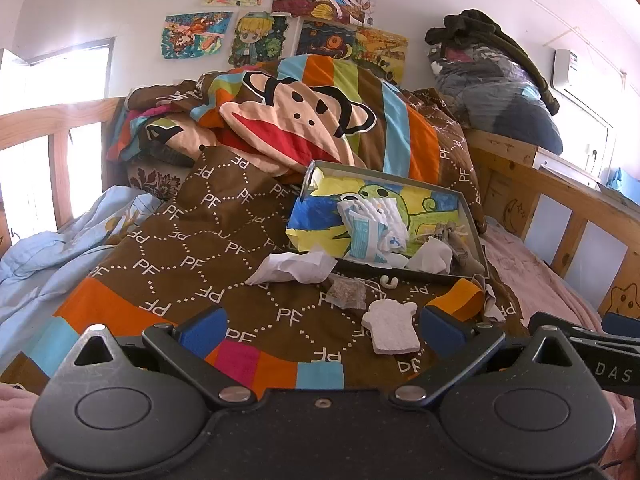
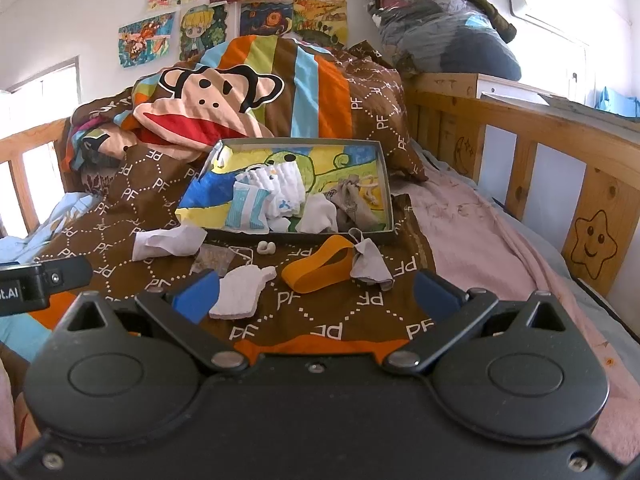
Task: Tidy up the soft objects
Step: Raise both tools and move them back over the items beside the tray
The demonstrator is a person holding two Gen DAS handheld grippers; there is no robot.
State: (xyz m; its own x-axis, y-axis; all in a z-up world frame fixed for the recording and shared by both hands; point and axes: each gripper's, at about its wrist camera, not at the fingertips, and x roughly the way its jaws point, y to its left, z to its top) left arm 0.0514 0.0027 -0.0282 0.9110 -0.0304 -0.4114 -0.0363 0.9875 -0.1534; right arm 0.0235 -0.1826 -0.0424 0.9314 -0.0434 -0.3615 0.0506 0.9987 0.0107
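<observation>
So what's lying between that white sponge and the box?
In the right wrist view, a small mesh pouch and a tiny white clip lie between sponge and box.

- shallow box [image 2: 385, 184] sitting tilted on the quilt, holding white cloths [image 2: 280, 192] and a grey pouch [image 2: 352, 204];
- white sponge [image 2: 242, 290], orange band [image 2: 320, 264], grey cloth [image 2: 370, 264], crumpled tissue [image 2: 168, 242] lying loose in front of it

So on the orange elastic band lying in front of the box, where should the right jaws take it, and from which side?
Take the orange elastic band on its near strand, coming from above and slightly toward the camera side. It lies flat on the brown PF blanket as an open loop, so one strand can be pinched alone. Its far right end touches the grey cloth, so stay left of that. The right gripper is open.
</observation>
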